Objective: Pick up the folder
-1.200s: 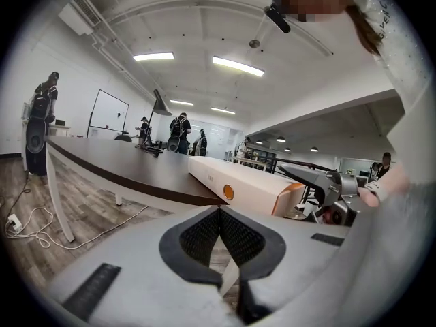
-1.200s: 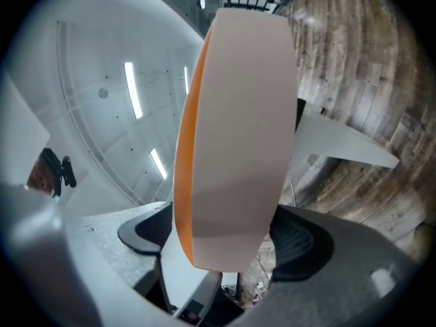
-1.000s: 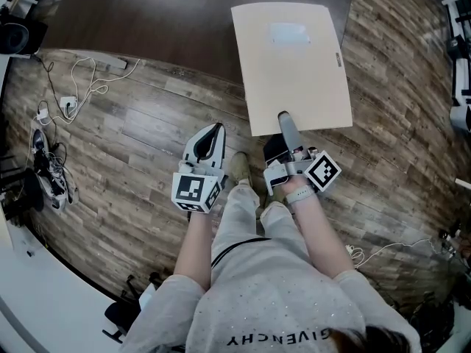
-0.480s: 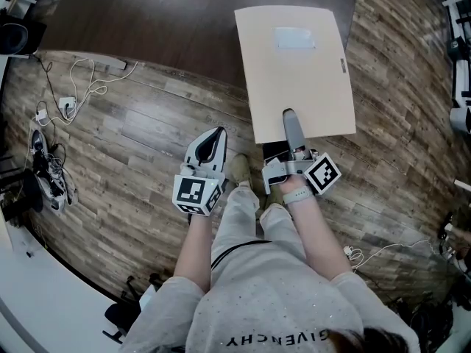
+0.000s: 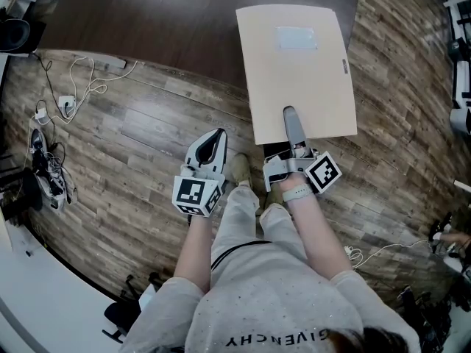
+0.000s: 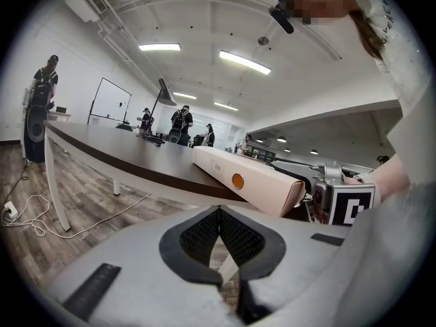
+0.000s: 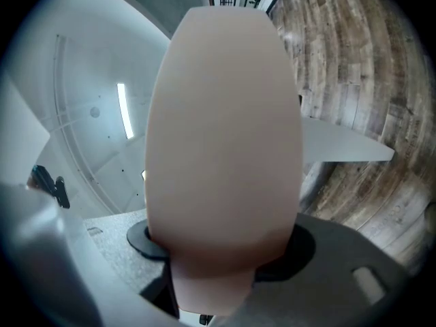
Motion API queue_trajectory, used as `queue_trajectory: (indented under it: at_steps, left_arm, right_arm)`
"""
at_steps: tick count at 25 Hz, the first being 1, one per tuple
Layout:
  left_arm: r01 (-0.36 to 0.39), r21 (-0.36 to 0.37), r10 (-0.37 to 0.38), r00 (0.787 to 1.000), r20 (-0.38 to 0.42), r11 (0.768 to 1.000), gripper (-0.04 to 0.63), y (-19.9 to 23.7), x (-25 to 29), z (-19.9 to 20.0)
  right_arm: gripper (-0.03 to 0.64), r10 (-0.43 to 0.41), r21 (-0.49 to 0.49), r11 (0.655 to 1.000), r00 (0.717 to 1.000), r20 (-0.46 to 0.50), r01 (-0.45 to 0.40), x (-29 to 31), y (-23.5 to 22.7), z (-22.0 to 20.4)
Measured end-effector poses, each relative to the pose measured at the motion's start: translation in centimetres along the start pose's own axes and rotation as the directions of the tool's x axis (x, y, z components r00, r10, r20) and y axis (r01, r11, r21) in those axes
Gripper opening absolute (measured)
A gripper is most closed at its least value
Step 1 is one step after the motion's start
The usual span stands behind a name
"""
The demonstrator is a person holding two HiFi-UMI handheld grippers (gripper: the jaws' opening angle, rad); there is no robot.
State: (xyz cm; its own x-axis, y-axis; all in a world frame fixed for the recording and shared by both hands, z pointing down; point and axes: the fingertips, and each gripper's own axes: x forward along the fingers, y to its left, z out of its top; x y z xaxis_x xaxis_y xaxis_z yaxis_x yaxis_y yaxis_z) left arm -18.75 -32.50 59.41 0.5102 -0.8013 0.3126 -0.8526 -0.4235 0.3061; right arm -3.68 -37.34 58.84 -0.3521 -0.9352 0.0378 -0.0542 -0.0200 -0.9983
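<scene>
A thick beige folder [image 5: 298, 72] lies flat on the dark table [image 5: 184, 13], its near end sticking out past the table edge. My right gripper [image 5: 290, 116] reaches level over that near edge, one jaw on top of the cover. In the right gripper view the folder [image 7: 225, 128] fills the gap and both pads touch it as the jaws are closing [image 7: 218, 244]. My left gripper [image 5: 213, 134] hangs over the floor to the left of the folder, shut and holding nothing. From the left gripper view [image 6: 219, 210] the folder's spine [image 6: 245, 179] shows to the right.
Wood-plank floor runs under the table. White cables and a socket strip [image 5: 73, 87] lie at the left, with dark gear [image 5: 44, 171] beyond them. The person's shoes [image 5: 239, 169] stand between the grippers. Several people [image 6: 180, 121] stand far off at the table's end.
The right gripper has slid further onto the folder's near edge and its jaws have come in against it. The left gripper has stayed put.
</scene>
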Motion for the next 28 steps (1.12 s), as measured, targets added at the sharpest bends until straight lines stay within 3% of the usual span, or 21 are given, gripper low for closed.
queue_trajectory:
  at_steps: [15,28]
  left_arm:
    - [-0.006,-0.003,0.007,1.000,0.030,1.000,-0.002,-2.0,-0.4,0.6]
    - [-0.024,0.016,0.023,0.997,0.073,1.000,-0.002,-3.8,-1.7,2.3]
  right_arm:
    - [0.267,0.001,-0.017,1.000,0.999,-0.045,-0.001,-2.6,0.4,0.3]
    - [0.264,-0.006,-0.132,0.991,0.991,-0.132,-0.012,-4.1,2.4,0.5]
